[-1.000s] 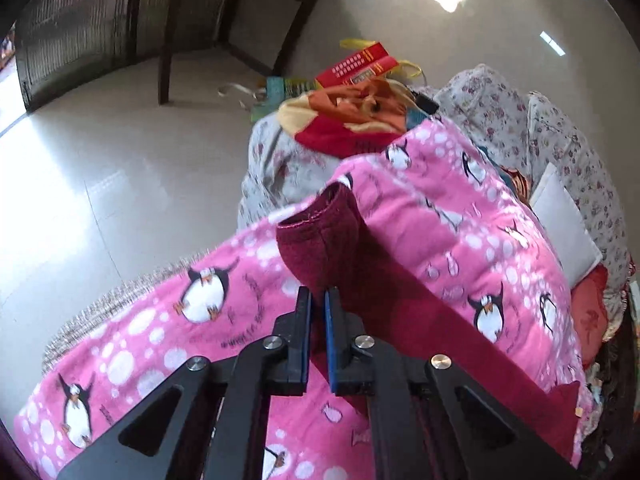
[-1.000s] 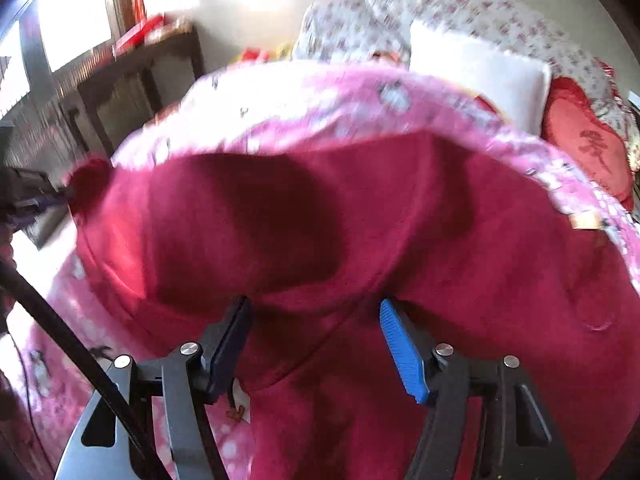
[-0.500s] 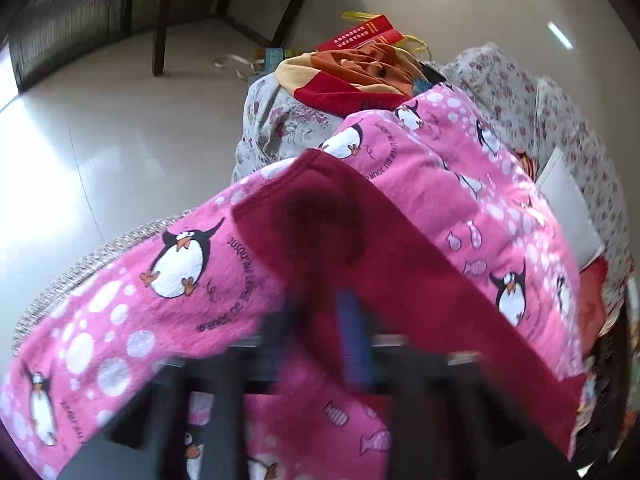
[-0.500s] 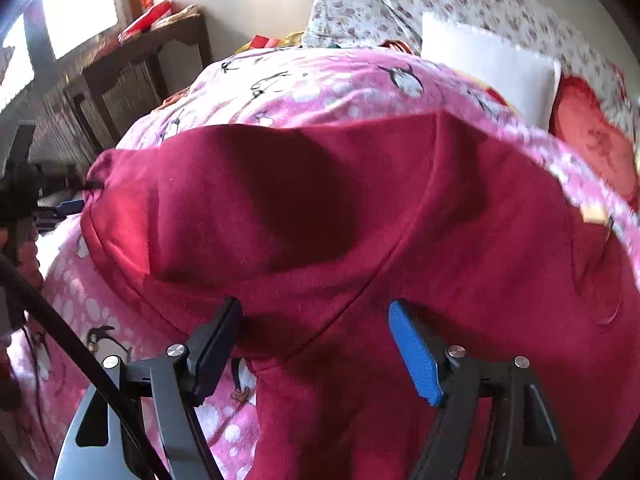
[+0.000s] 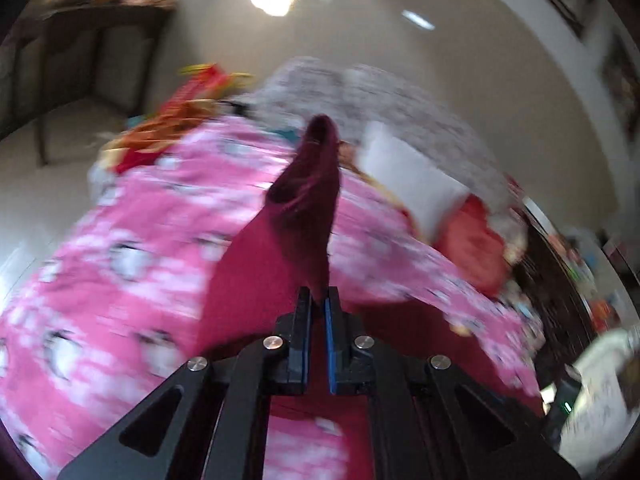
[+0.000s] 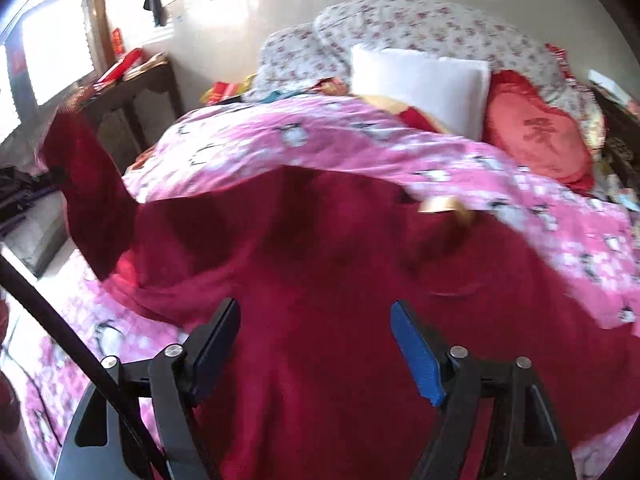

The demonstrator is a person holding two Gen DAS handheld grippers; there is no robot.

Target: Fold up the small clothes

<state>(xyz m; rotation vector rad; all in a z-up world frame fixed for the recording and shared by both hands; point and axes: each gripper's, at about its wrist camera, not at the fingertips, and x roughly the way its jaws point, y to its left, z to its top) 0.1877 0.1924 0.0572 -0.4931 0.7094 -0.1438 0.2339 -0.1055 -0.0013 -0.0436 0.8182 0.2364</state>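
A dark red garment (image 6: pixel 340 280) lies spread on a pink penguin blanket (image 6: pixel 320 136). My left gripper (image 5: pixel 318 300) is shut on the garment's sleeve (image 5: pixel 308 200) and holds it up off the blanket; the cuff points away from me. In the right wrist view the lifted sleeve (image 6: pixel 88 184) rises at the left. My right gripper (image 6: pixel 316 328) is open and empty, its jaws wide apart just above the garment's body.
A white pillow (image 6: pixel 420 80), a red heart cushion (image 6: pixel 536 136) and a floral quilt (image 6: pixel 420 28) lie at the bed's far end. A dark wooden table (image 6: pixel 132 92) stands left of the bed. Colourful clothes (image 5: pixel 168 128) are piled at the far left.
My left gripper lifted the sleeve off the blanket and swung it up and right. The right gripper pulled back slightly and stayed open.
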